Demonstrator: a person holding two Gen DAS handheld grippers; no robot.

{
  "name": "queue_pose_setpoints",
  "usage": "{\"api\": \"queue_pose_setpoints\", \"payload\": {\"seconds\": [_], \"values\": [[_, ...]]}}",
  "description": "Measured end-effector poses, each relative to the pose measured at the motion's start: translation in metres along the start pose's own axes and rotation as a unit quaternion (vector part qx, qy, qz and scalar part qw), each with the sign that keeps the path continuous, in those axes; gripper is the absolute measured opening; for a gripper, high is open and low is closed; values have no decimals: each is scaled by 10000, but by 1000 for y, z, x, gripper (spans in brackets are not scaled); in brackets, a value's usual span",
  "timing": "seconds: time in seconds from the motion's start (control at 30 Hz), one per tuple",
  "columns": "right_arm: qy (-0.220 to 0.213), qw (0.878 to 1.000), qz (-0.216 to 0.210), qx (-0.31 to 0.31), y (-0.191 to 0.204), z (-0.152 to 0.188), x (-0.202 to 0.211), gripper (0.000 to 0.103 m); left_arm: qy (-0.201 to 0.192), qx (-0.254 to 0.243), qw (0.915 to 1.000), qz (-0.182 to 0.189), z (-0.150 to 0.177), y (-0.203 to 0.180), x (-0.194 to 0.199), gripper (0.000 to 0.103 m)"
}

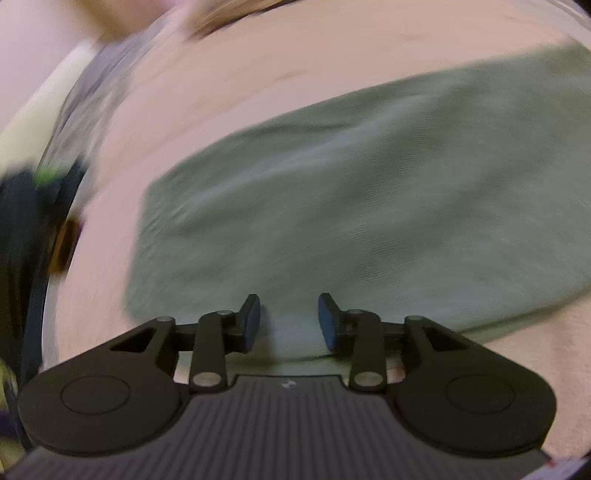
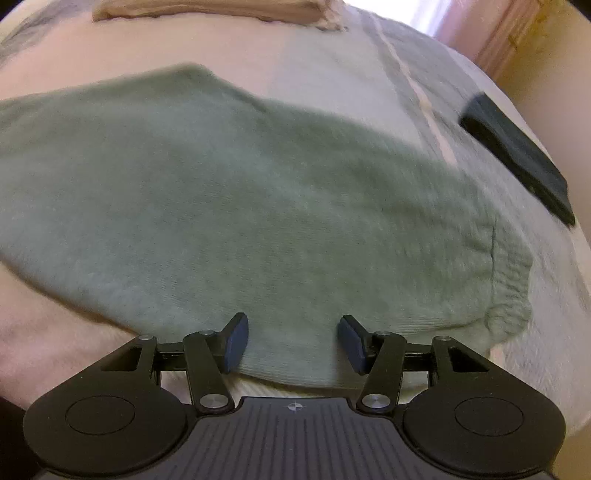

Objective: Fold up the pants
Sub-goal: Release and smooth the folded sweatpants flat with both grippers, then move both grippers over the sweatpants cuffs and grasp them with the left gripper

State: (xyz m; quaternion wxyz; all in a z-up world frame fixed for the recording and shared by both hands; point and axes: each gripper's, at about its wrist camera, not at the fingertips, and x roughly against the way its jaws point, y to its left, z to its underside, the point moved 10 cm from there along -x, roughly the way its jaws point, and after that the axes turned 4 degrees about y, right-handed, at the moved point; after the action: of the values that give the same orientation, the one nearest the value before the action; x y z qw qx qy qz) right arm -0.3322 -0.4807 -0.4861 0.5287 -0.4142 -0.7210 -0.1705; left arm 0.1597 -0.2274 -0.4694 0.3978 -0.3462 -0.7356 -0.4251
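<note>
Sage-green pants [image 1: 351, 206] lie flat as a folded band on a pale pink bed cover [image 1: 177, 103]. My left gripper [image 1: 290, 321] is open and hovers over the pants' near edge, with the cloth's left end just beyond it. In the right wrist view the same pants [image 2: 240, 192] stretch left to right, with the ribbed waistband [image 2: 509, 280] at the right end. The right gripper [image 2: 293, 343] is open above the near edge of the cloth. Neither gripper has cloth pinched between its fingers.
A dark flat rectangular object [image 2: 517, 155] lies on the pale blanket [image 2: 369, 74] at the right. Folded beige fabric [image 2: 207, 9] sits at the far edge of the bed. Dark blurred shapes [image 1: 22, 236] stand beyond the bed's left edge.
</note>
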Motion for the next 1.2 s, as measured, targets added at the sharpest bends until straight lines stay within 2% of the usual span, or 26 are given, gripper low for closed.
{"api": "queue_pose_setpoints", "payload": {"seconds": [0.1, 0.17, 0.2, 0.27, 0.3, 0.33, 0.4, 0.47, 0.53, 0.67, 0.77, 0.97, 1.2], "values": [[159, 9982, 123, -559, -12, -11, 19, 51, 112, 455, 9988, -160, 1, 33, 16, 31], [103, 9964, 104, -838, -7, -20, 37, 51, 159, 576, 9982, -101, 0, 36, 36, 32], [34, 9944, -22, -1053, -1, -25, 46, 52, 202, 655, 9976, -43, 1, 34, 45, 34], [7, 9864, -467, -1578, 17, -28, 64, 60, 282, 847, 9958, 207, 2, 28, 65, 40], [55, 9811, -688, -1810, 30, -31, 73, 61, 343, 908, 9948, 316, 4, 23, 75, 46], [103, 9753, -894, -2019, 44, -31, 82, 62, 409, 926, 9939, 440, 8, 17, 87, 51], [198, 9655, -1231, -2287, 73, -26, 103, 63, 550, 875, 9931, 553, 18, 8, 108, 54], [293, 9635, -1367, -2285, 100, -23, 124, 64, 623, 725, 9929, 704, 26, 2, 126, 54], [321, 9662, -1318, -2192, 121, -18, 141, 65, 650, 578, 9933, 763, 35, 1, 142, 54], [253, 9718, -1181, -2026, 163, -3, 188, 66, 385, 254, 9942, 972, 50, 12, 185, 63], [93, 9760, -1053, -1904, 192, 6, 224, 66, 202, 104, 9934, 1126, 63, 26, 214, 63], [-231, 9795, -909, -1781, 230, 11, 270, 67, -129, -103, 9914, 1298, 79, 51, 253, 64], [-305, 9803, -932, -1714, 240, 4, 284, 67, -197, -147, 9902, 1377, 79, 63, 266, 64]]}}
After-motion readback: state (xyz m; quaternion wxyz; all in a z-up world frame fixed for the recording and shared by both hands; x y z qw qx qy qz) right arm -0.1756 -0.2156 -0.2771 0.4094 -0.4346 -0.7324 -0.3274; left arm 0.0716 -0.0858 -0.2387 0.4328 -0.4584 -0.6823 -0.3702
